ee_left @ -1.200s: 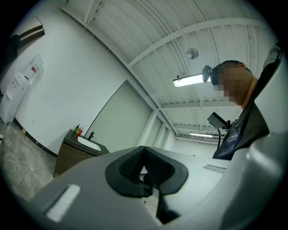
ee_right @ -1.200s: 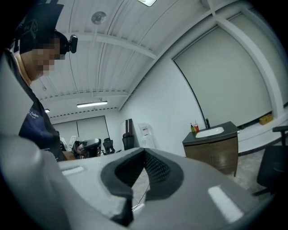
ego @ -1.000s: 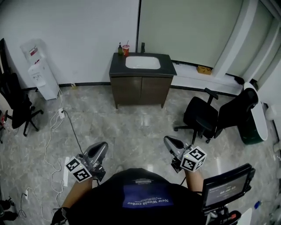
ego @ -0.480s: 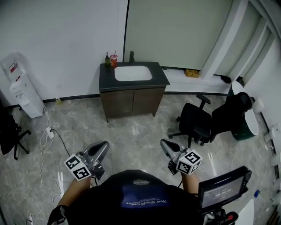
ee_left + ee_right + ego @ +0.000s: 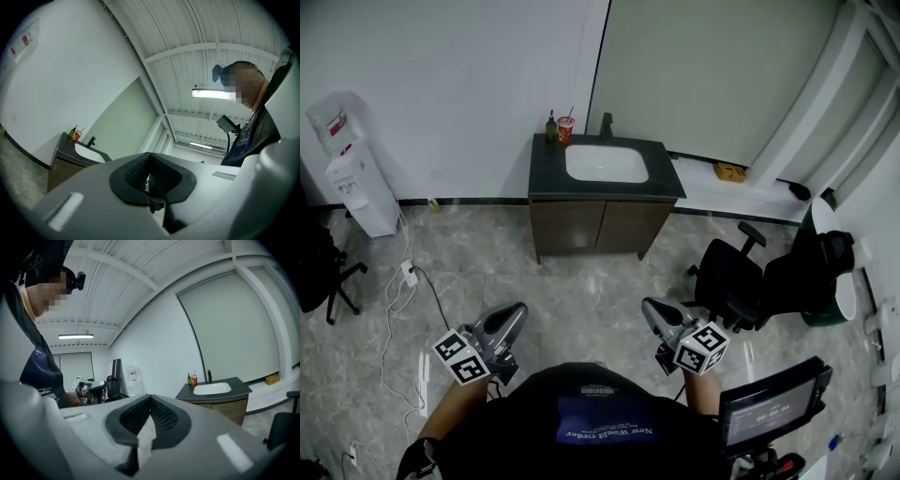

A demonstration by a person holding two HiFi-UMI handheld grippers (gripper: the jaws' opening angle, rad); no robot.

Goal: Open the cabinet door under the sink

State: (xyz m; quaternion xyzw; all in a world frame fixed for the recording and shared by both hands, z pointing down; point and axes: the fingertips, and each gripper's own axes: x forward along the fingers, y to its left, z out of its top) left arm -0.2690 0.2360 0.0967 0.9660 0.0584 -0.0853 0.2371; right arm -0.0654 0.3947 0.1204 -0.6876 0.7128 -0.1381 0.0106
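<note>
I have both claws pinched fully together with nothing between them. My left gripper [image 5: 514,313] and right gripper [image 5: 651,309] hang low in front of me, well apart from the work. The cabinet [image 5: 540,220] stands across the floor against the far wall, under a dark counter with the white sink [image 5: 606,163] set in it. Its front is filled by two brown cabinet doors [image 5: 572,228] side by side, meeting at a centre seam, and both look shut flush. I expect a door like this to be a stiff, flat, fairly light panel on side hinges. It would swing out in an arc, so I should follow that curve and not pull straight back. The face looks smooth and would likely be slippery, with nothing on it to pinch. From this far off I cannot make out a knob or pull, so my best guess for a hold is the free edge at the centre seam or the top lip. Either claw must open before it can take that edge.
</note>
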